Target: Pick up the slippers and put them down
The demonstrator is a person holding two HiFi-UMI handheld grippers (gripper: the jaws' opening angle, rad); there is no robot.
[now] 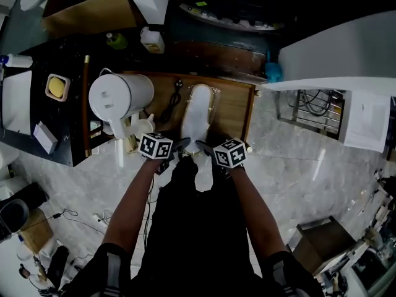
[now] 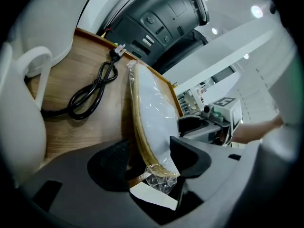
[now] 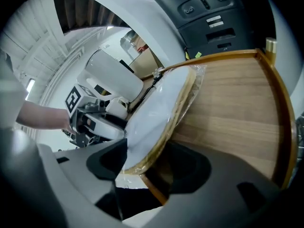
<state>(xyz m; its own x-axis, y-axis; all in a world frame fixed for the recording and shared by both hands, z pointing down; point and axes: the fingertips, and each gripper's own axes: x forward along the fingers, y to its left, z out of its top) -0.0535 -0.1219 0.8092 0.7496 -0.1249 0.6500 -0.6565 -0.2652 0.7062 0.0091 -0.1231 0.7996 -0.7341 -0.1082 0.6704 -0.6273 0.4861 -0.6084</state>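
A pair of white slippers with tan soles, wrapped in clear plastic (image 1: 197, 113), lies flat on a wooden tray top (image 1: 232, 110). Both grippers meet at its near end. In the left gripper view the pack's near end (image 2: 152, 113) sits between the jaws of my left gripper (image 2: 149, 158), which stand wide, with a gap on the left side. The right gripper view shows the same end (image 3: 156, 113) between the spread jaws of my right gripper (image 3: 149, 163). In the head view the left gripper (image 1: 180, 147) and the right gripper (image 1: 204, 147) flank the pack's near end.
A white jug-like appliance (image 1: 117, 98) stands at the tray's left, with a coiled black cord (image 1: 170, 107) beside the slippers. A dark machine (image 2: 166, 18) rises behind the tray. The tray has a raised rim (image 3: 280, 108). Marble floor lies to the right.
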